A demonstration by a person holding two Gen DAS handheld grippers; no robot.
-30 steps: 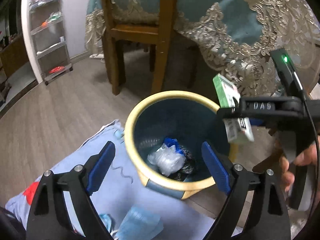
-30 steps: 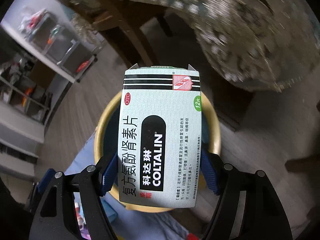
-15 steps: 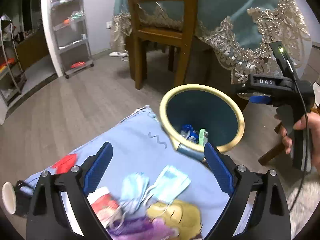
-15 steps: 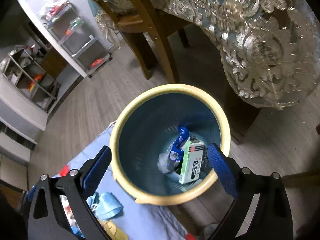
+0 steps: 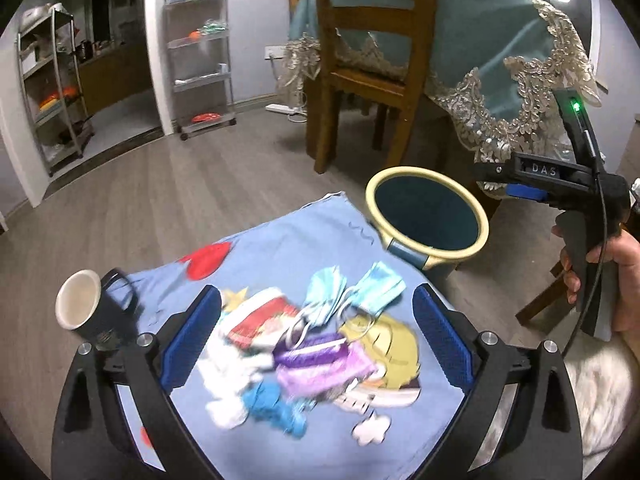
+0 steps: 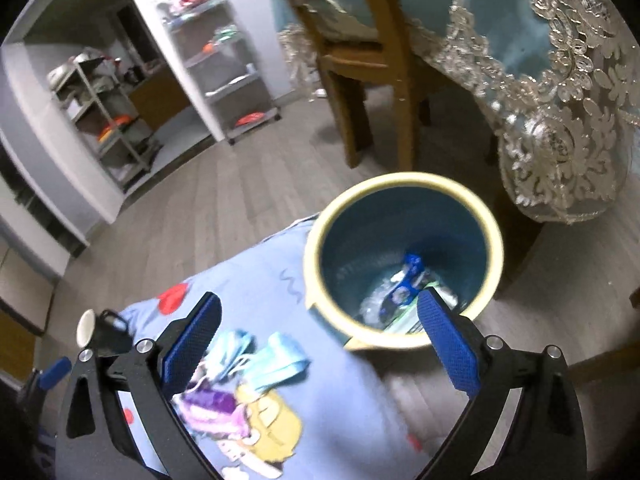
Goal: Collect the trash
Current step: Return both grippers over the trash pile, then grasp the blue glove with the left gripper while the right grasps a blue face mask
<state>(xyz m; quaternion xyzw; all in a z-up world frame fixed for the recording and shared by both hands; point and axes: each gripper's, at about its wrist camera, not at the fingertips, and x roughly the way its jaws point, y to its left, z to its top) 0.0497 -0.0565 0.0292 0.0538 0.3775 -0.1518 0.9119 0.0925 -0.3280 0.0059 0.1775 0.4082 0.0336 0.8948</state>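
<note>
both tongs are empty — the left tongs are opening over a heap of blue face masks and wrappers on the cartoon-print blue cloth, the right tongs stand wide near the yellow-rimmed bin. the green-and-white box lies inside the bin with other trash. a dark mug sits at the cloth's left edge.

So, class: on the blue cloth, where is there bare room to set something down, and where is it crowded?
Free: the strip of cloth between the red heart and the bin, and the patch between the cup and the heart. Crowded: the middle, where face masks and a red packet are heaped.
</note>
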